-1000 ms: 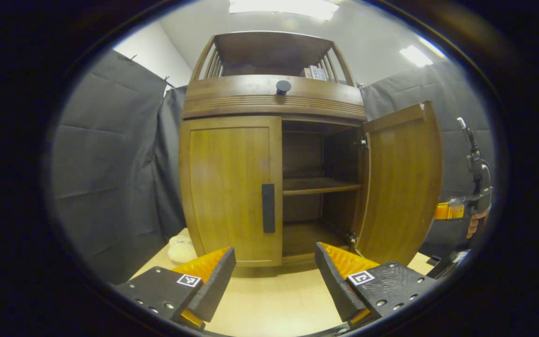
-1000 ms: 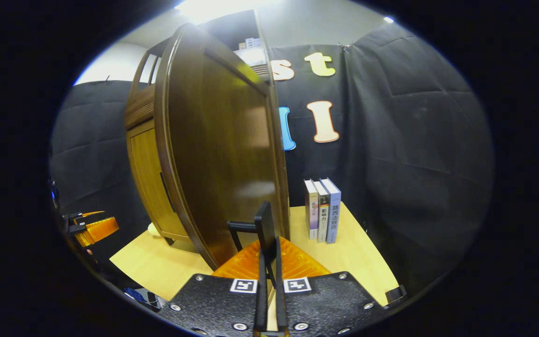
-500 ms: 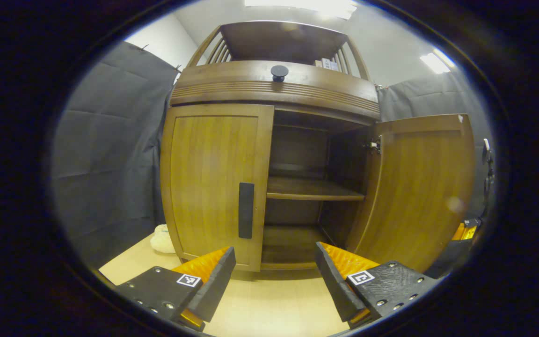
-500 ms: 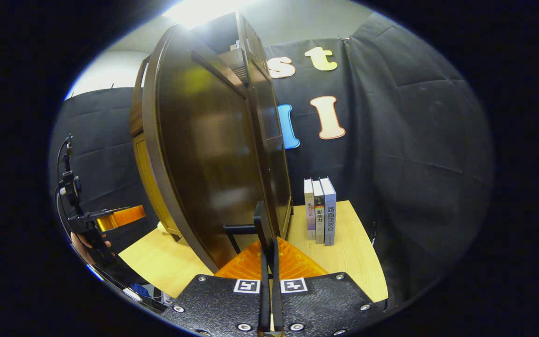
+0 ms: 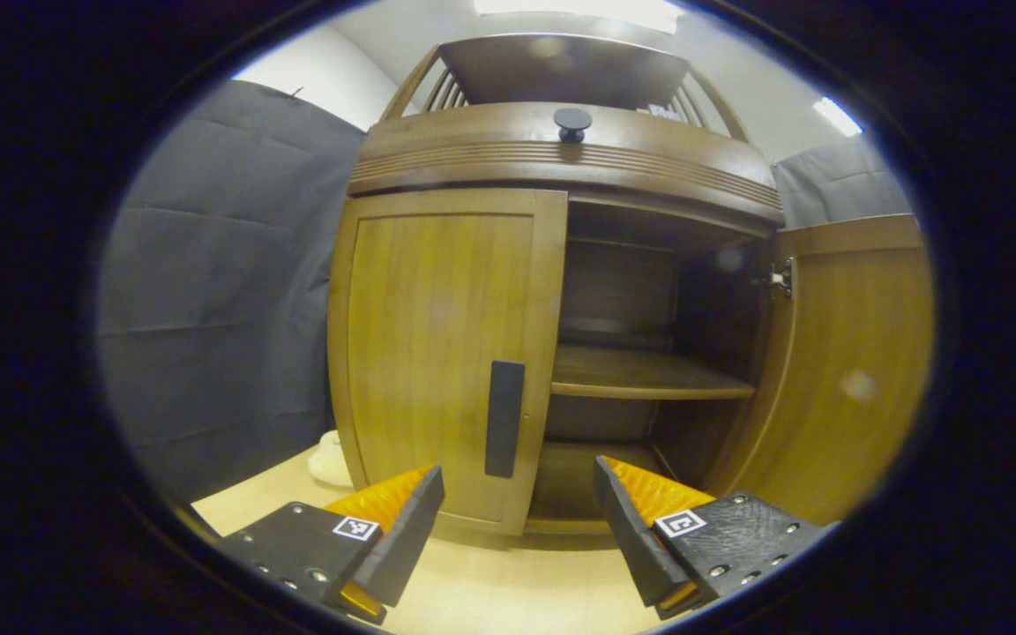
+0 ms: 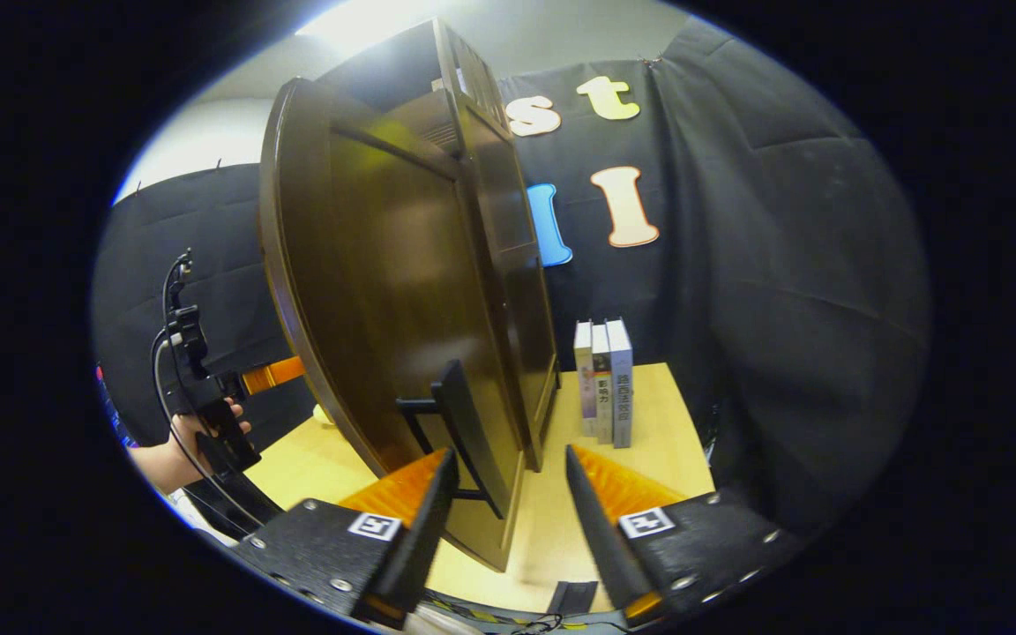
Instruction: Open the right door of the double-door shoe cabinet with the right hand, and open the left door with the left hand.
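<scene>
The wooden shoe cabinet stands on a light table. Its left door is closed, with a black vertical handle. Its right door is swung wide open, baring dark shelves. My left gripper is open, hovering in front of the left door's handle, apart from it. In the right gripper view the open right door is seen from outside, and its black handle stands between the spread fingers of my open right gripper. The left gripper, held by a hand, shows at the left.
Three upright books stand on the table right of the cabinet. A pale soft lump lies by the cabinet's left foot. A black knob sits on the drawer above. Black cloth walls surround the table.
My right gripper has opened and let go of the right door's handle. The right door has swung wider. My left gripper has drawn nearer the left door.
</scene>
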Demonstrator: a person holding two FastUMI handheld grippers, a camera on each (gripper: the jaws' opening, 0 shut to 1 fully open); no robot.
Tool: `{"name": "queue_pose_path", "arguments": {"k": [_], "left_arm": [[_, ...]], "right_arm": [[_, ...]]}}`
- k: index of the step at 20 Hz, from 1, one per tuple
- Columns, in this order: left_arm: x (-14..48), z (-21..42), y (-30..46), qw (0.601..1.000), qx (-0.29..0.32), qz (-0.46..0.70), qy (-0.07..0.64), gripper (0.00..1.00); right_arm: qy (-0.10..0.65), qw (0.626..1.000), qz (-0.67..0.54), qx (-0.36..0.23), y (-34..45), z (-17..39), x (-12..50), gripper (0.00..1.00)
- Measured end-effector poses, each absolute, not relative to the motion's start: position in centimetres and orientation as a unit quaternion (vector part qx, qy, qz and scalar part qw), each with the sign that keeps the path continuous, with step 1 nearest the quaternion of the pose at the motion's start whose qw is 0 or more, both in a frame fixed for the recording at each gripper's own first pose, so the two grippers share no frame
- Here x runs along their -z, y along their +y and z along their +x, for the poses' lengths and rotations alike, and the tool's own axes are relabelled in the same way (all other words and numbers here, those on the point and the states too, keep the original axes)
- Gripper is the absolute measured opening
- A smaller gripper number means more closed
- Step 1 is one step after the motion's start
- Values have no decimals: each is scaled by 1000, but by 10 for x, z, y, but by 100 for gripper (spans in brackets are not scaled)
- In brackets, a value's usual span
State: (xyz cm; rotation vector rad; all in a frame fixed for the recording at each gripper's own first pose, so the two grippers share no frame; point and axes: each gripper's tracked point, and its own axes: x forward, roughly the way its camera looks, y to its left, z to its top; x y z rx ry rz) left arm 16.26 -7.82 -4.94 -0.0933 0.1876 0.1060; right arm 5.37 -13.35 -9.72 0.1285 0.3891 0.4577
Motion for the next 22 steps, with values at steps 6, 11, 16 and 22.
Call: {"name": "queue_pose_path", "arguments": {"k": [6, 11, 16, 22], "left_arm": [[56, 212, -54, 991, -55, -94, 79, 97], [60, 247, -48, 993, -19, -95, 73, 100], [66, 271, -51, 995, 1, -72, 76, 70], [76, 276, -59, 996, 18, 3, 85, 27]], "right_arm": [[173, 974, 88, -112, -198, 43, 86, 95], [153, 982, 95, -52, -214, 40, 75, 95], [140, 985, 104, -15, -211, 27, 64, 95], [135, 985, 104, 1, -190, 5, 61, 91]]}}
